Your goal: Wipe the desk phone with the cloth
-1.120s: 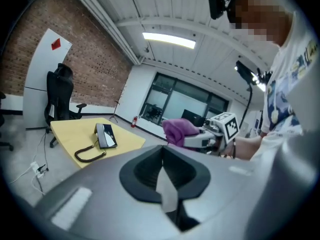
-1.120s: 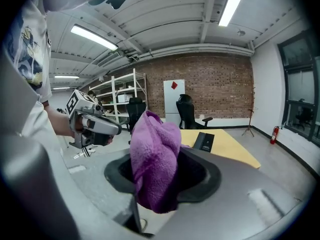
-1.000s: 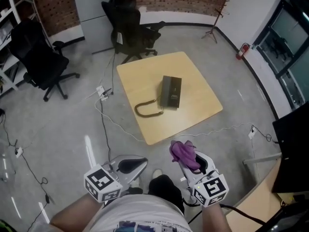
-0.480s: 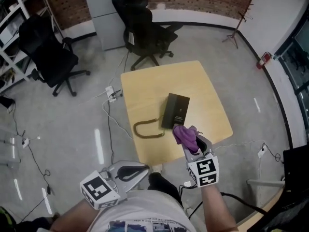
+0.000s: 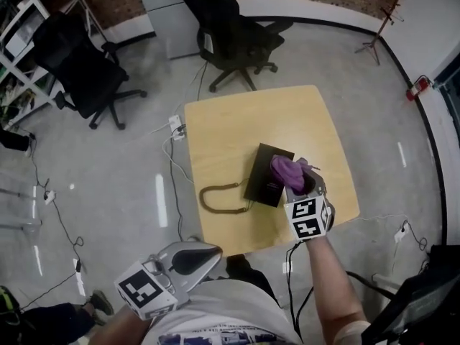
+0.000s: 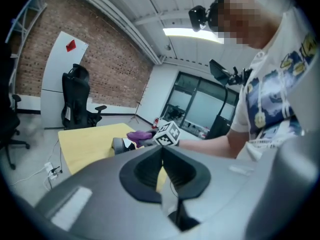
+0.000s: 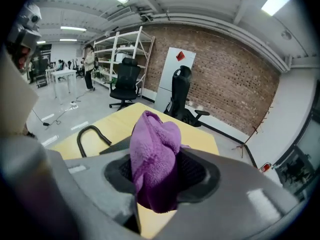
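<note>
purple cloth (image 7: 154, 159) bunched; my right gripper (image 5: 298, 182) is clamping it over the desk phone (image 5: 262, 182). aiming for light, flat strokes along its top. left gripper (image 5: 188, 254) idling, jaws together.

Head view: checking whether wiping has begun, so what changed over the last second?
The right tool, shut on the purple cloth, moved forward from the person's body to over the desk phone. The left tool stayed back, shut; phone and cord unmoved.
</note>
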{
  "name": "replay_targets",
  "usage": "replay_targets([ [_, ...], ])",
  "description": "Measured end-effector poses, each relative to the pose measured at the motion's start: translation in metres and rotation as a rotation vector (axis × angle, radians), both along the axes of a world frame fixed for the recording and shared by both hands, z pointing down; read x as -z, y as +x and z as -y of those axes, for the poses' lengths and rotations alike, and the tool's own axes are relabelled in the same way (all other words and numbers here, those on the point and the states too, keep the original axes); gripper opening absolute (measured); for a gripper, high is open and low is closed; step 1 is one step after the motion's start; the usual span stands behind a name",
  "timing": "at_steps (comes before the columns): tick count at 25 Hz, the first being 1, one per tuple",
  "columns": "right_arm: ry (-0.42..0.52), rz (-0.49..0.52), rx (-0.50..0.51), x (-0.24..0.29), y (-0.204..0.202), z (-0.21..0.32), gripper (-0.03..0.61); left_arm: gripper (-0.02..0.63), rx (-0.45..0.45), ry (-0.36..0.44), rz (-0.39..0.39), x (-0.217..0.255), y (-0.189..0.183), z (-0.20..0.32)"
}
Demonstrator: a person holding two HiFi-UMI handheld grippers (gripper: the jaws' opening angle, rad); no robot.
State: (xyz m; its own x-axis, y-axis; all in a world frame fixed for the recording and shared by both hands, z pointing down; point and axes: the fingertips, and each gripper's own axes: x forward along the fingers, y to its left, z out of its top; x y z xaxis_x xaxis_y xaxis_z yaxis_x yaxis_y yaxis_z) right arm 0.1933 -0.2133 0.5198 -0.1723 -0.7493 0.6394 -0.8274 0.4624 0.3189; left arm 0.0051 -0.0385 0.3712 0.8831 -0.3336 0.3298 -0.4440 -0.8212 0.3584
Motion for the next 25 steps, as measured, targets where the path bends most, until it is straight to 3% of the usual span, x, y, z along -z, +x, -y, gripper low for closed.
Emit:
replay_targets([
  [7, -0.041, -0.289, 0.041, -0.03, 0.014, 0.041, 0.161, 0.005, 0.025, 0.0, 0.009, 0.0, -0.013, 0.021],
  [13, -0.088, -0.511, 0.123, -0.054, 0.012, 0.037, 0.16, 0.005, 0.024, -0.032, 0.0, 0.006, -0.021, 0.032],
  [18, -0.132, -0.586, 0.189, -0.07, 0.0, 0.011, 0.158, 0.005, 0.0, -0.024, -0.003, 0.005, -0.029, 0.038],
  [25, -0.221, -0.595, 0.234, -0.095, -0.021, -0.04, 0.158, 0.005, -0.033, -0.002, -0.011, 0.0, -0.041, 0.036],
])
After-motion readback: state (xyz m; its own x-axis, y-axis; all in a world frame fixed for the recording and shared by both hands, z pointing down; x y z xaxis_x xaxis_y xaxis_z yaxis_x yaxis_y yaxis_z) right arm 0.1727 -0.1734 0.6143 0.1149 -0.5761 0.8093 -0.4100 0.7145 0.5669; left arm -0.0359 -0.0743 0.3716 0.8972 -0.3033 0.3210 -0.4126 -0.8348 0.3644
